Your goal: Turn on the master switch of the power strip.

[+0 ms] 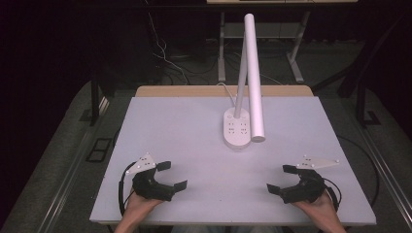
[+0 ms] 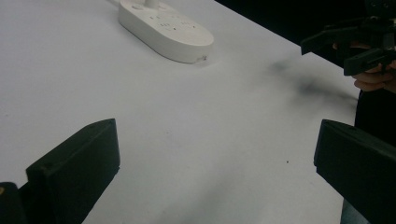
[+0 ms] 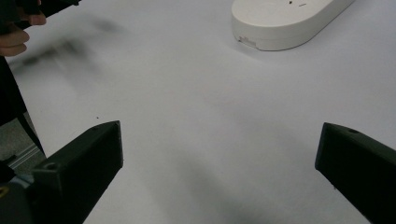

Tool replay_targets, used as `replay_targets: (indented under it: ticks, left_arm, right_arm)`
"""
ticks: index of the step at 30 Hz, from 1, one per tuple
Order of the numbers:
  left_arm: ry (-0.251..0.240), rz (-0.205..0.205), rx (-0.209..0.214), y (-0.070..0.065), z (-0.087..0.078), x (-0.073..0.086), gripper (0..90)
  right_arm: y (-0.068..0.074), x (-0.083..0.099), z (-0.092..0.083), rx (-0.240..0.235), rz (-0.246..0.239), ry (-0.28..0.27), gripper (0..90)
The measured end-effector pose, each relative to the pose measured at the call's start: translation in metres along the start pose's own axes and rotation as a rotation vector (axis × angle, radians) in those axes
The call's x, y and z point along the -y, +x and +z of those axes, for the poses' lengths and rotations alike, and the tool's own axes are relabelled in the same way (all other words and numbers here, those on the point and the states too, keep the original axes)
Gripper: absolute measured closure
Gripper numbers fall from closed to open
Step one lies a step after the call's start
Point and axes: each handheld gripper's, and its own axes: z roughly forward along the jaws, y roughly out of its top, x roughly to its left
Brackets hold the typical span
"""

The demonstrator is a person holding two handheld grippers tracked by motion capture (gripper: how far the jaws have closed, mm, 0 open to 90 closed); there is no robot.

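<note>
A white desk lamp point(image 1: 253, 73) stands on its oval base point(image 1: 237, 127) at the middle of the white table point(image 1: 194, 141), its long head tilted down toward the front. The base point(image 2: 166, 30) lies far ahead in the left gripper view, and the base point(image 3: 285, 18) also appears at the top of the right gripper view. My left gripper point(image 1: 172, 175) rests near the front left edge, jaws wide open with nothing between them. My right gripper point(image 1: 281, 179) rests near the front right edge, jaws also wide open and empty. Both point inward toward each other.
A wooden strip point(image 1: 223, 91) runs along the table's far edge, and the lamp's cord point(image 1: 224, 87) goes over it. Cables and table legs point(image 1: 221, 48) stand on the dark floor behind. The other hand's gripper point(image 2: 359, 42) sits far off in the left gripper view.
</note>
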Motion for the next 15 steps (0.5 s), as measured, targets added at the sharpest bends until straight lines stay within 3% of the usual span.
replay_targets:
  ticks: [15]
  left_arm:
    - [0.021,-0.005,0.006,-0.0037,-0.0049,-0.0004,0.0]
  right_arm:
    - [-0.0013,-0.0024,-0.0012,-0.001,0.017,0.01,0.3]
